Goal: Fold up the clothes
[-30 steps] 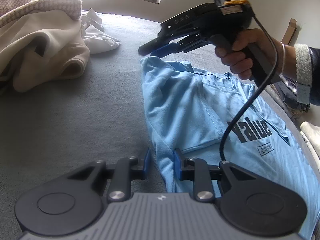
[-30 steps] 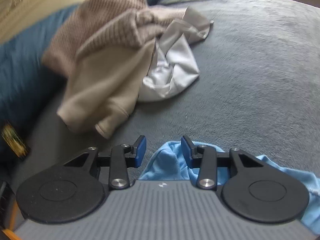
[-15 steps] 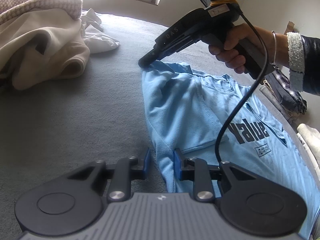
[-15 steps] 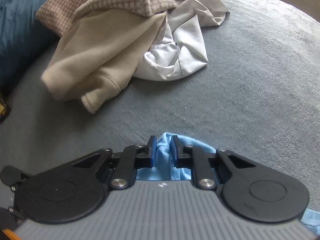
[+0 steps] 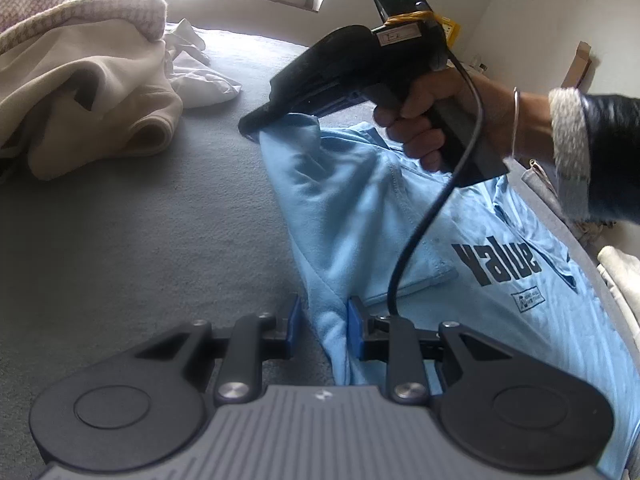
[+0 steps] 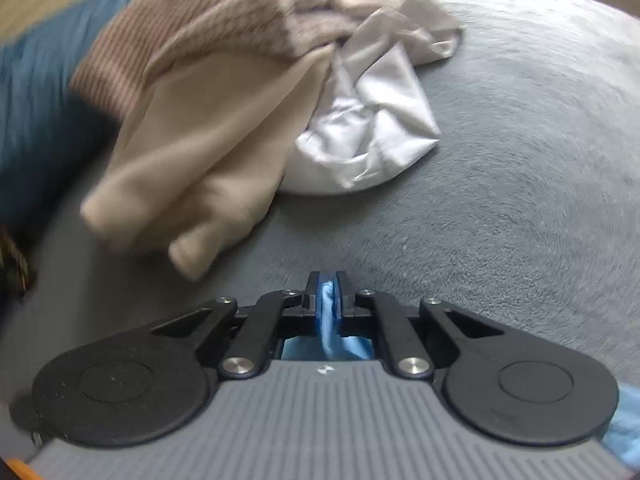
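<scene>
Grey blanket [image 5: 120,240] covers the bed under both our tools. We see a light blue shirt [image 5: 360,208] lying flat on it, with dark letters on the front. Our left gripper [image 5: 320,320] has its blue fingers apart, one on each side of the shirt's edge, but not squeezing it. Our right gripper [image 6: 328,292] is pinched tight on a bit of blue shirt, at a corner far ahead of the left tool. A hand [image 5: 424,120] holds that right tool, with a black cable hanging down. Ahead and to the left sits a messy pile: a tan top [image 6: 208,140] and a white cloth [image 6: 372,128].
</scene>
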A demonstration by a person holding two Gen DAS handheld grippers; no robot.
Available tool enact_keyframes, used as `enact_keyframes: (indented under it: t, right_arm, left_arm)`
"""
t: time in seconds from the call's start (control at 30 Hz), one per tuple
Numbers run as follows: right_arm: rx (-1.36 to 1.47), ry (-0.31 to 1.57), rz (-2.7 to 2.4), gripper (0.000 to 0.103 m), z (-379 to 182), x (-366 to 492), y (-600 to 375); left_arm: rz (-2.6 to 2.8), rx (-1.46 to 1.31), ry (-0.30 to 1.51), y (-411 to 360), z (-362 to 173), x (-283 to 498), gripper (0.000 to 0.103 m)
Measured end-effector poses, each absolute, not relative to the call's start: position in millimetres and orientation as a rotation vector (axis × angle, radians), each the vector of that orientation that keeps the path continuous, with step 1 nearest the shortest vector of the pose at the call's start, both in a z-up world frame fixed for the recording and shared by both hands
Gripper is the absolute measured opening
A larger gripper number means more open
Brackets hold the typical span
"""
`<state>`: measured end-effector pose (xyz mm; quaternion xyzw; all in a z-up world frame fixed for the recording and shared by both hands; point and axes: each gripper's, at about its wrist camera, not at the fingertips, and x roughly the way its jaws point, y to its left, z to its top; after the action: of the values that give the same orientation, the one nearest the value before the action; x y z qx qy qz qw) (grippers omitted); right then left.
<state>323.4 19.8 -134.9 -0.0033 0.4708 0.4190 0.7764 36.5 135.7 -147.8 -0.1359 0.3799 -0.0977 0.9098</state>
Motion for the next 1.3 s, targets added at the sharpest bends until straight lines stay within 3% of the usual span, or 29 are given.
enact_keyframes:
  t: [0.07,0.2,0.53,1.13,1.17,1.23,1.3]
  right_arm:
    - [0.107,1.012,0.884,0.008,-135.4,325.7,10.2]
    - [0.254,0.949,0.861,0.02,-111.9,322.3,-26.2]
    - [0.246,1.071,0.711,0.021,-102.2,290.3,-116.0]
    - [0.435,1.096,0.574,0.022,-134.6,279.8,-137.9]
    - [0.437,1.097,0.577,0.02,-136.7,280.2,-136.6]
    - [0.441,1.1,0.582,0.007,-141.0,281.0,-133.9]
    - [0.452,1.09,0.581,0.003,-139.2,277.9,-134.7]
  left_arm:
    - [-0.198,-0.275,0.784,134.5,-147.5,35.9,0.027]
    - [-0.191,-0.271,0.785,133.8,-147.7,36.0,0.027]
    - [-0.181,-0.299,0.793,134.7,-148.4,39.3,0.027]
    - [-0.187,-0.368,0.792,143.3,-149.9,38.3,0.027]
    - [-0.189,-0.374,0.791,144.0,-149.9,38.4,0.027]
    - [-0.19,-0.391,0.792,146.0,-150.3,38.6,0.027]
    - [-0.189,-0.411,0.793,148.0,-150.9,38.8,0.027]
